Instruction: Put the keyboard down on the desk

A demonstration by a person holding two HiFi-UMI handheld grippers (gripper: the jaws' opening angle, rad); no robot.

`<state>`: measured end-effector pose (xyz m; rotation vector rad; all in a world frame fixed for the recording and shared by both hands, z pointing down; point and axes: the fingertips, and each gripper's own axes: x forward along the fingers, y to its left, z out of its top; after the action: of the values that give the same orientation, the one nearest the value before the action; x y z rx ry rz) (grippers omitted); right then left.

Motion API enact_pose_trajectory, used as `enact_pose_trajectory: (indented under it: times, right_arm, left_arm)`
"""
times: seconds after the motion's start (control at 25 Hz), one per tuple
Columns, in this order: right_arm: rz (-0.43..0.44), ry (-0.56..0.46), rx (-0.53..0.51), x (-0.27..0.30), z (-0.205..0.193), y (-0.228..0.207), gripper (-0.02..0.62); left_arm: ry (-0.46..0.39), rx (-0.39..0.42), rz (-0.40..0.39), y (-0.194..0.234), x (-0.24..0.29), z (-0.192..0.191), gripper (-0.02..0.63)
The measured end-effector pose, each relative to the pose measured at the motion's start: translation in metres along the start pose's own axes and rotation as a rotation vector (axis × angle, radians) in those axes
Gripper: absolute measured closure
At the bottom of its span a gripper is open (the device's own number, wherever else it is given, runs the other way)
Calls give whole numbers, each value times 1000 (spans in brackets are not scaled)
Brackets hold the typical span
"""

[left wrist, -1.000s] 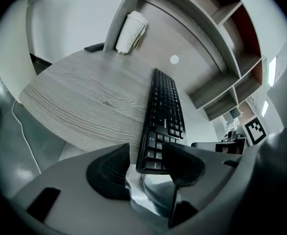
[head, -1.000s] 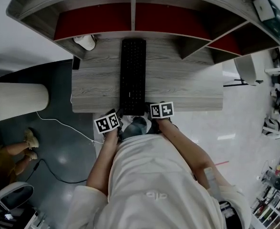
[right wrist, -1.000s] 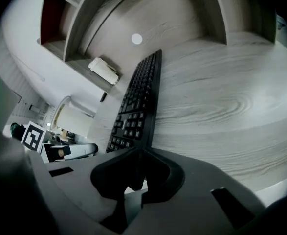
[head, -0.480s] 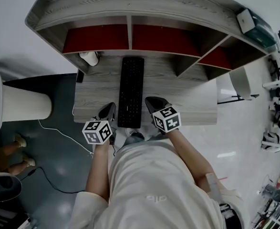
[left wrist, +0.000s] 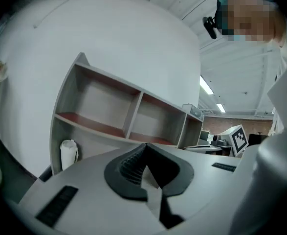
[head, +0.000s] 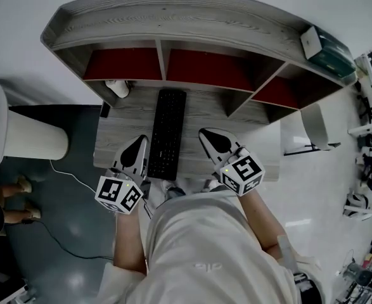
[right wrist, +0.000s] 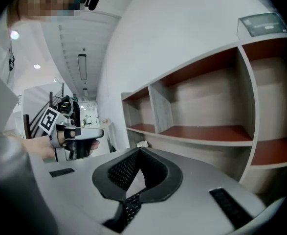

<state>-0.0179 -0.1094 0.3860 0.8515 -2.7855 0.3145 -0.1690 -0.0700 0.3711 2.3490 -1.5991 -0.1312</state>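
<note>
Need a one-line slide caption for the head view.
Black keyboard lies on the grey desk, flanked by the shut, empty left tool and right tool.

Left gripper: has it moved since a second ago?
Yes. The left gripper has risen from the keyboard's near end at the desk's front edge and now hangs beside the keyboard's left side, shut and empty.

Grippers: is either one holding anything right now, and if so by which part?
Nothing is held. The left gripper and right gripper are both shut and empty, while the keyboard lies on the desk between them.
</note>
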Motion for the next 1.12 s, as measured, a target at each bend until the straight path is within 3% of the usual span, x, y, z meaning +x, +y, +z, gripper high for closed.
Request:
enact_pose_trajectory:
  times: [0.16,0.28,0.4,1.12]
  right_arm:
    - [34,-80,-60,-27,35,-2,568]
    - [41,-113,-98,-45,49,-5,568]
    - [48,-140,-122,-59,58,-8,566]
    - [51,-170,-143,-84,55,-27,567]
  left_arm:
    - [-105,98,-17,-36,-6,36,591]
    - [-139,161,-36,-60,-9,50,591]
    - [-167,203,-5,-72,-9,60,591]
    - [-138,209,-20,-105,10,46,591]
